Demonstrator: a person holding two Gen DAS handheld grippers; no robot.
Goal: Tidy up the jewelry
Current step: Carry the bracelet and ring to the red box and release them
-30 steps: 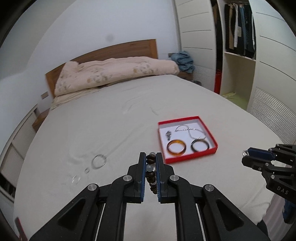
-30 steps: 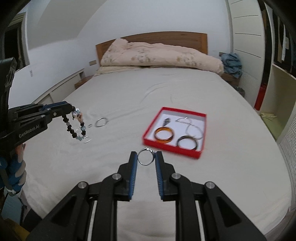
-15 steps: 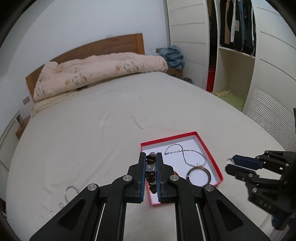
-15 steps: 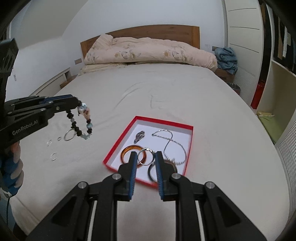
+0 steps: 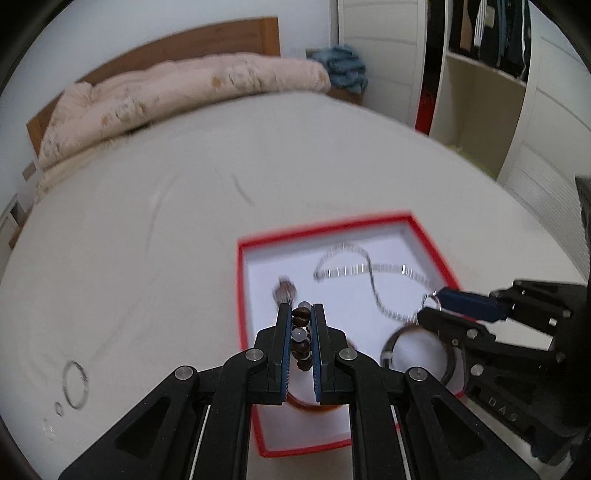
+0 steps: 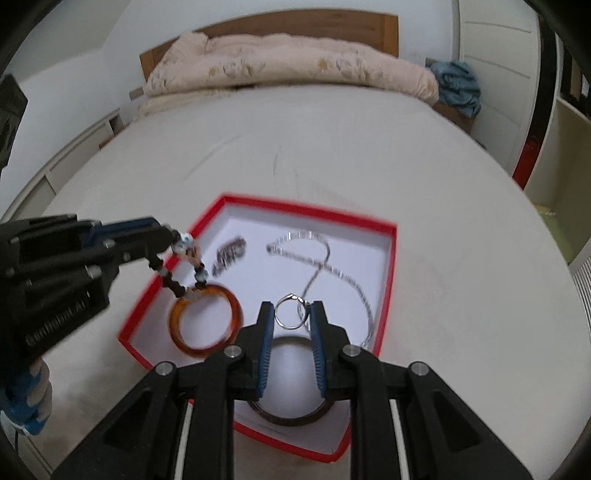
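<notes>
My left gripper (image 5: pixel 300 317) reaches forward and slightly down, its jaws pinched tight on a beaded bracelet (image 6: pixel 181 264) that dangles from the tips. My right gripper (image 6: pixel 291 314) sits just beside it to the right, jaws closed onto a thin silver ring (image 6: pixel 290 311) held upright between the pads. Both point toward the same spot, tips near each other but apart.

A wide bed with a pale beige sheet (image 6: pixel 369 155) fills the room, a rolled floral cream duvet (image 6: pixel 288 70) lying against its brown wooden headboard (image 6: pixel 295 22). Behind rise plain white walls (image 5: pixel 110 33). To the right stands a white wardrobe with an open compartment of hanging dark clothes (image 5: pixel 491 33), a crumpled blue cloth (image 5: pixel 341 68) beside it.
</notes>
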